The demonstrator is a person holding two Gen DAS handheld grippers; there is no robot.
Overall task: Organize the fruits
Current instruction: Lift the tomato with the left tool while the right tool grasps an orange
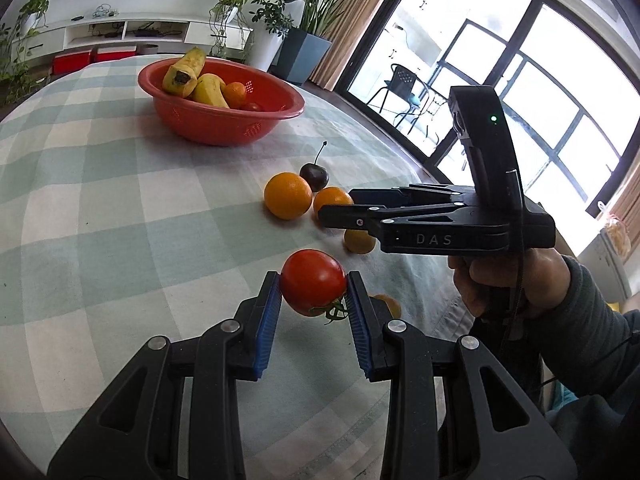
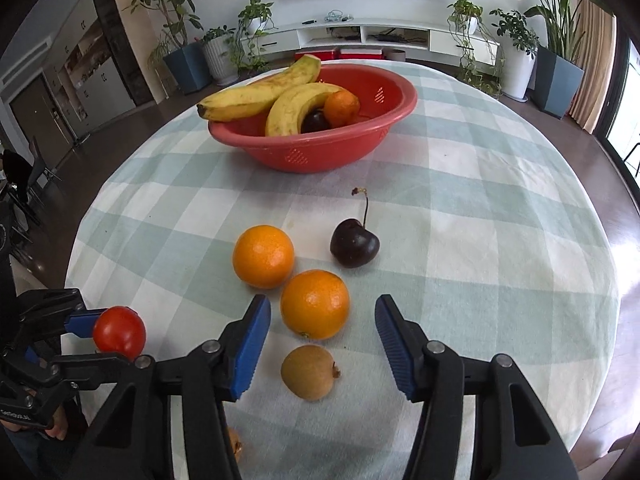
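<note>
My left gripper [image 1: 313, 286] is shut on a red tomato [image 1: 310, 276], held above the checked tablecloth; the same tomato [image 2: 119, 332] shows at the lower left of the right wrist view. My right gripper [image 2: 322, 302] stands open, its blue pads on either side of an orange [image 2: 315, 304] with gaps on both sides. A second orange [image 2: 263, 256] and a dark cherry [image 2: 354, 244] lie just beyond. A small tan fruit [image 2: 308, 372] lies between the right fingers, nearer the camera. The red bowl [image 2: 320, 156] farther back holds two bananas, an orange and a dark cherry.
Another small tan fruit [image 2: 236, 444] peeks out under the right gripper's left finger. The round table's edge [image 2: 580, 360] curves close on the right. A person's hand [image 1: 508, 280] holds the right gripper. Potted plants and a TV shelf stand beyond the table.
</note>
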